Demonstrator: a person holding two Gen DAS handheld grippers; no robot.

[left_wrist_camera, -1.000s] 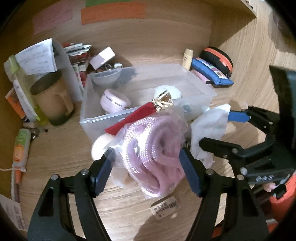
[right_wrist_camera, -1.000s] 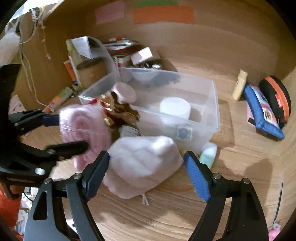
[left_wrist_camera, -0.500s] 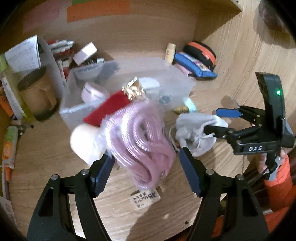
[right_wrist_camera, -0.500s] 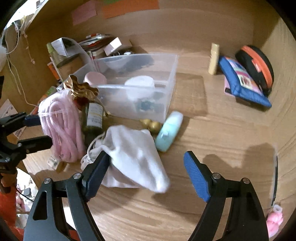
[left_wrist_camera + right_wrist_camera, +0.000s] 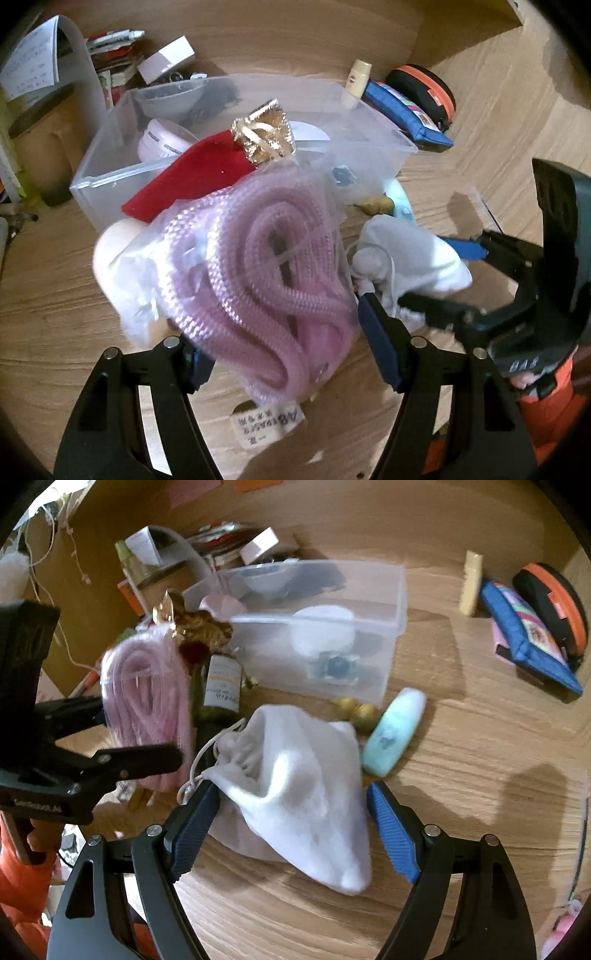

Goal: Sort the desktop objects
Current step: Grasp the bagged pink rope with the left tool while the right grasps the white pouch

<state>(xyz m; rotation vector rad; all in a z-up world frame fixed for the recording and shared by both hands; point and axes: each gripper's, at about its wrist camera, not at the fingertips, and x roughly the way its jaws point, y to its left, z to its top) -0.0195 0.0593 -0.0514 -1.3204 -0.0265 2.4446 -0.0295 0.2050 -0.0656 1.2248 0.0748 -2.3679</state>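
Note:
My left gripper (image 5: 284,339) is shut on a clear bag of pink rope (image 5: 266,273), held above the desk in front of the clear plastic bin (image 5: 110,173). The pink rope bag also shows at the left of the right wrist view (image 5: 147,698). My right gripper (image 5: 291,823) is shut on a white drawstring pouch (image 5: 303,782), which also shows in the left wrist view (image 5: 410,266). A red pouch with a gold top (image 5: 207,170) sticks up behind the rope bag. The bin (image 5: 391,627) holds a white jar (image 5: 321,627) and a pink jar (image 5: 162,140).
A mint green tube (image 5: 395,731) and gold beads (image 5: 358,709) lie in front of the bin. A dark bottle (image 5: 218,694) stands left of the pouch. A blue pouch (image 5: 528,635), an orange-black case (image 5: 554,602) and a cream stick (image 5: 471,583) lie at the right. Papers and boxes (image 5: 48,74) crowd the back left.
The left gripper has lifted the rope bag higher and nearer the bin. The right gripper has closed in around the white pouch and raised it.

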